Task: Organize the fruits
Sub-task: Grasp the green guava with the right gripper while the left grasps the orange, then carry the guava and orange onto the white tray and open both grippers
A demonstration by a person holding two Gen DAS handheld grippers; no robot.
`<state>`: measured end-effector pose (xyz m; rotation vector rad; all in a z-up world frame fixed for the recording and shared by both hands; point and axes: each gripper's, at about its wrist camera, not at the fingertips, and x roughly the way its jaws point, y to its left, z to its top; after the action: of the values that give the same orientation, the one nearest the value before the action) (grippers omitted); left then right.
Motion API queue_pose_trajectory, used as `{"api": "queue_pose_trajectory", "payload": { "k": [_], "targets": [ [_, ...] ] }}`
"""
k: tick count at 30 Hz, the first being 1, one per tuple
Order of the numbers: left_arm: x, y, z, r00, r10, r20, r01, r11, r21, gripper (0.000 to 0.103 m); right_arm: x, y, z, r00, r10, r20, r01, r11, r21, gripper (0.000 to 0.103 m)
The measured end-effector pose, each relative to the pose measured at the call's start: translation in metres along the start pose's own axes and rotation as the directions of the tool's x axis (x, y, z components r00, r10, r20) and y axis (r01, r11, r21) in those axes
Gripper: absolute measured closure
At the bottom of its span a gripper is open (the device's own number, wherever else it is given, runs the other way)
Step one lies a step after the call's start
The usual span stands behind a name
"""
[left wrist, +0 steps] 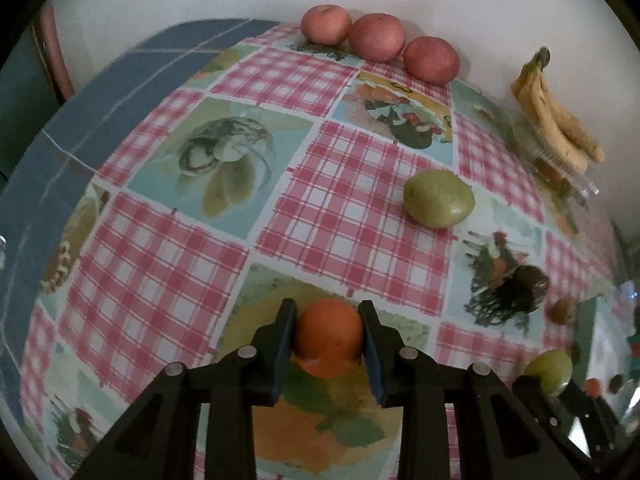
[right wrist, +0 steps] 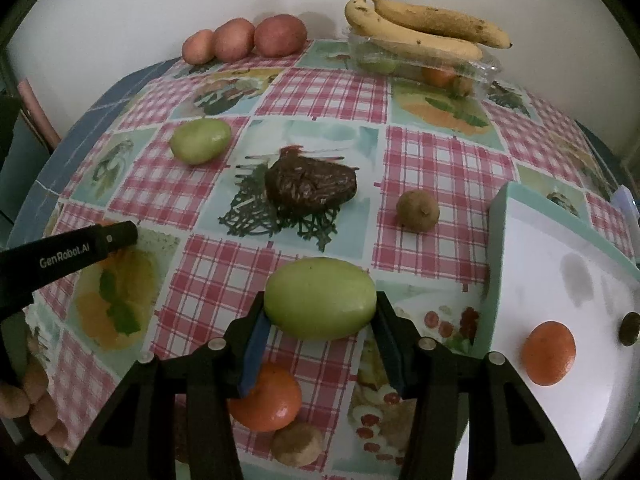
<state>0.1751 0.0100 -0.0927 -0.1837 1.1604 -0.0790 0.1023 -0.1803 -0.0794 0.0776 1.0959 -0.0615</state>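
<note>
Left wrist, gripper (left wrist: 328, 330) pinching round orange (left wrist: 329, 330), checked glossy tablecloth (left wrist: 160, 280)

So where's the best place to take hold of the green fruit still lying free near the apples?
Take the green fruit across its short middle, coming down from above. It lies on its side, long axis level on the tablecloth, with clear cloth all round, so a claw can straddle the narrower width. That is a judgement from its oval shape.

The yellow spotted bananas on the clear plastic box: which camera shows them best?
The right wrist view: the yellow spotted bananas lie broadside near the top, stems and clear plastic box plain. The left wrist view shows them foreshortened at its right edge.
</note>
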Motion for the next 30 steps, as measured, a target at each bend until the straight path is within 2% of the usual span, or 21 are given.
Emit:
{"api": "queue_pose_trajectory", "payload": {
  "k": [5, 14, 23, 30],
  "targets": [
    [-0.007, 0.001, 0.004, 1.000, -0.023, 0.006, 0.024, 0.999, -0.022, 0.070, -0.018, -0.008, 0.008, 0.999, 0.010, 0.053, -0.013, 0.999, 0.043, 0.052],
    [-0.052, -0.008, 0.014, 0.990, -0.104, 0.098, 0.106, 0.994, -0.019, 0.070, -0.057, -0.025, 0.021, 0.993, -0.002, 0.119, -0.012, 0.994, 0.113, 0.052],
    [-0.086, -0.039, 0.008, 0.972, -0.190, 0.135, 0.183, 0.981, 0.064, 0.070, -0.075, -0.071, 0.010, 0.997, -0.052, 0.055, 0.036, 0.965, 0.260, 0.051],
    [-0.093, -0.085, -0.012, 0.968, -0.228, 0.102, 0.204, 0.958, 0.200, 0.070, -0.088, -0.131, -0.009, 0.987, -0.161, 0.009, 0.146, 0.919, 0.366, 0.051]
  ]
}}
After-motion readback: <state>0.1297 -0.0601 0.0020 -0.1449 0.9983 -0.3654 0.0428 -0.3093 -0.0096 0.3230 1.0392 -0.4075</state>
